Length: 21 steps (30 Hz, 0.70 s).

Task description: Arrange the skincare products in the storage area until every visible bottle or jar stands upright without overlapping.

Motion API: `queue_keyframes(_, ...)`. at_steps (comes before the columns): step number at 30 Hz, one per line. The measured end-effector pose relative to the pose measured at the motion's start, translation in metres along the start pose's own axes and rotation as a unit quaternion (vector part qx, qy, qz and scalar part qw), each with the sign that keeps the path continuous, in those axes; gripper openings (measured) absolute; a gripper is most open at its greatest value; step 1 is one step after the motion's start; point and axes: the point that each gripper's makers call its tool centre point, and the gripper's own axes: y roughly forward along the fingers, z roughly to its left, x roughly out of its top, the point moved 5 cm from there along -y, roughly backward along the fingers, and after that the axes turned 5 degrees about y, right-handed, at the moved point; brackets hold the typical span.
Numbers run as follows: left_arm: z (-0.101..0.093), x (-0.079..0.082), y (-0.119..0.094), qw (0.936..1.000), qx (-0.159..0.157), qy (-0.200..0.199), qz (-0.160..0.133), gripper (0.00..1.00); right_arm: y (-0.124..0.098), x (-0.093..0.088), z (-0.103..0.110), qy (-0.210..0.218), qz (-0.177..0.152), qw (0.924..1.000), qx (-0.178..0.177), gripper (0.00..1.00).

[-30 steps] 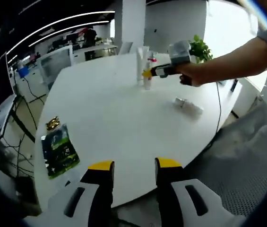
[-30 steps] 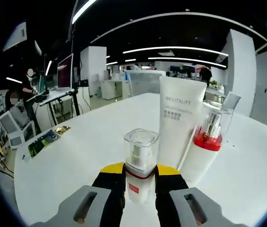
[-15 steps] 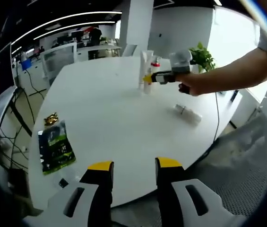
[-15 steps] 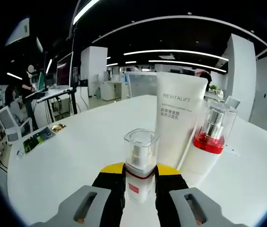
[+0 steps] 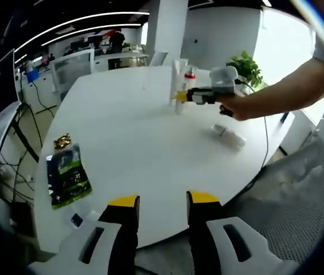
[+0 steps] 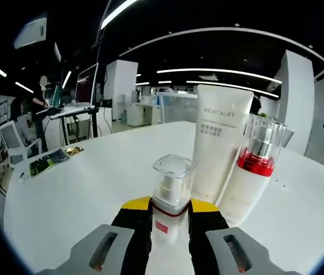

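Still clamped in the right hand-held gripper: small pump bottle, upright beside the white "REVITALIFT" tube and red-collared pump bottle, barely shifted on the worktop. Left hand-held gripper open, holding nothing, at the near edge. Left to do: lying bottle not yet stood up.

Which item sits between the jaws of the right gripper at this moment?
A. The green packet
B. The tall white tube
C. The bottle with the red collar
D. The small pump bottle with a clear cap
D. In the right gripper view, the right gripper has its yellow-tipped jaws closed around the small pump bottle, in front of the tall white tube.
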Motion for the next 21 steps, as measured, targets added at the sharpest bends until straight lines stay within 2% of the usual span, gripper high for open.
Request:
queue_keyframes(4,-0.0005,-0.0006,-0.0001,1.0,-0.002,-0.001,0.002,0.26,0.0012,-0.0006,0.0022,-0.012,0.008,0.9999,-0.002,0.17)
queue_keyframes(13,-0.0008,-0.0016,0.0001,1.0,-0.003,0.0,0.006,0.25,0.0045,-0.0022,0.003,-0.008,0.021,0.9996,-0.018,0.17)
queue_keyframes(16,-0.001,-0.0035,0.0007,0.9999,-0.005,0.0,0.014,0.23,0.0045,-0.0022,-0.0003,-0.012,0.024,0.9988,-0.04,0.16)
queue_keyframes(17,-0.0011,-0.0035,0.0007,0.9999,-0.005,0.0,0.014,0.23,0.0044,-0.0027,-0.0019,0.01,0.019,0.9984,-0.052,0.16)
queue_keyframes(18,-0.0012,-0.003,0.0007,0.9999,-0.005,0.0,0.012,0.23,0.0055,-0.0029,-0.003,0.012,0.017,0.998,-0.06,0.16)
queue_keyframes(21,-0.0009,-0.0018,0.0002,1.0,-0.005,-0.004,0.007,0.24,0.0089,-0.0025,-0.0033,0.004,0.019,0.9978,-0.064,0.16)
